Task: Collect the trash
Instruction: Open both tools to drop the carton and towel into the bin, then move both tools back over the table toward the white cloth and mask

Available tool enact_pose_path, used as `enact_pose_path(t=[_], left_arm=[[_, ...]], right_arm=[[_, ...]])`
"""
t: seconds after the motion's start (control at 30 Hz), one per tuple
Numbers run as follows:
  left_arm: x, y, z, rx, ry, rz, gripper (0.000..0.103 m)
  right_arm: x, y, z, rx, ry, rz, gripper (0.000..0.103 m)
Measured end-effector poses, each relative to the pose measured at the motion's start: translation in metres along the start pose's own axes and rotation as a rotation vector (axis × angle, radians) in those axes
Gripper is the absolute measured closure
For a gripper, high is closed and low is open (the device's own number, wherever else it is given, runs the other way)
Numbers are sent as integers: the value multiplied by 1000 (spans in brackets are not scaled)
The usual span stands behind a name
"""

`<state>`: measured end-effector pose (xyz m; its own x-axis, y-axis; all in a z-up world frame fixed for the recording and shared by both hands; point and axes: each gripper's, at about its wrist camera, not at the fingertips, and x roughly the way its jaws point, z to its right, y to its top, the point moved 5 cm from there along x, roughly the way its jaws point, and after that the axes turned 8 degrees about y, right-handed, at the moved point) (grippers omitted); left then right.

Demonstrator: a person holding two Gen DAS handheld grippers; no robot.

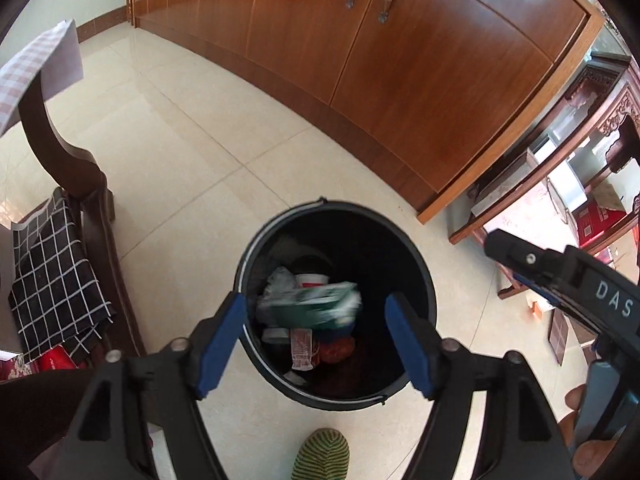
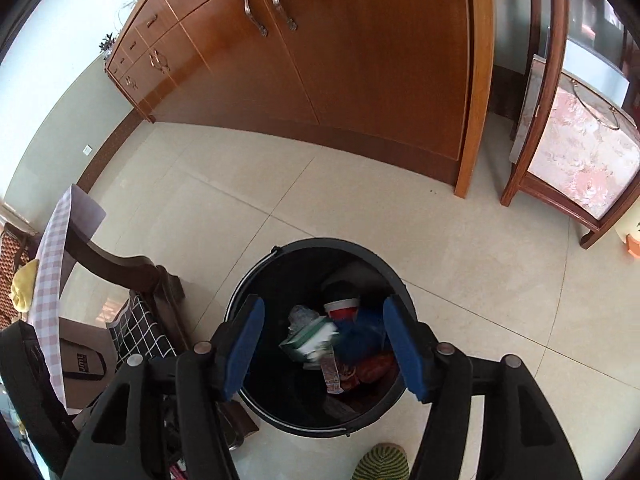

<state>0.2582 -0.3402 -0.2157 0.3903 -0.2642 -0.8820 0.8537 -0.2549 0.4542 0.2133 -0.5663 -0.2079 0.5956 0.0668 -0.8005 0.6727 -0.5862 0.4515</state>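
Hovering over a black bin point(image 1: 336, 304), the left hand-held gripper point(image 1: 316, 340) has its blue pads spread wide with nothing between them; the right hand-held gripper point(image 2: 324, 344) hangs over the same bin, jaws likewise apart and empty. The trash lies down inside the bin: a green-and-white carton point(image 1: 316, 304), blurred, sits on top of a crumpled grey wrapper point(image 1: 276, 280), a white cup with a red band point(image 1: 312, 280), a printed paper strip point(image 1: 302, 348) and something reddish-orange point(image 1: 338, 348). In the right wrist view the carton point(image 2: 310, 340) appears between the two pads.

The bin stands on a pale tiled floor point(image 1: 180, 152), near a wooden cabinet point(image 1: 380, 60). To the left is a dark wooden chair point(image 1: 80, 184) with a black grid-patterned cloth point(image 1: 52, 280); a chair with a floral cushion point(image 2: 580, 160) stands to the right. A striped green sock-clad foot point(image 1: 320, 456) shows just below the bin.

The bin's deeper contents are dark and hard to make out.
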Motion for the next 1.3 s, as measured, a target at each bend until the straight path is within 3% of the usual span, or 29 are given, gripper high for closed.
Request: enact_pose_path(t=[0.37,0.6,1.03,1.3], left_arm=[[-89,5,-7,47,37,148,29],[-140,1,-27,36,84,240,29],[-204,-19,-107,-92,175,328,29],[-224,-38,-172,-191,265,356,29]], right_arm=[[-62,-8,-28,-30,62,106,38],[-100,-27,-64,-85,128,140,32],[-132,-58,-155,-233,249,172,29],[-126,-82,-228,-378,317,161,24]])
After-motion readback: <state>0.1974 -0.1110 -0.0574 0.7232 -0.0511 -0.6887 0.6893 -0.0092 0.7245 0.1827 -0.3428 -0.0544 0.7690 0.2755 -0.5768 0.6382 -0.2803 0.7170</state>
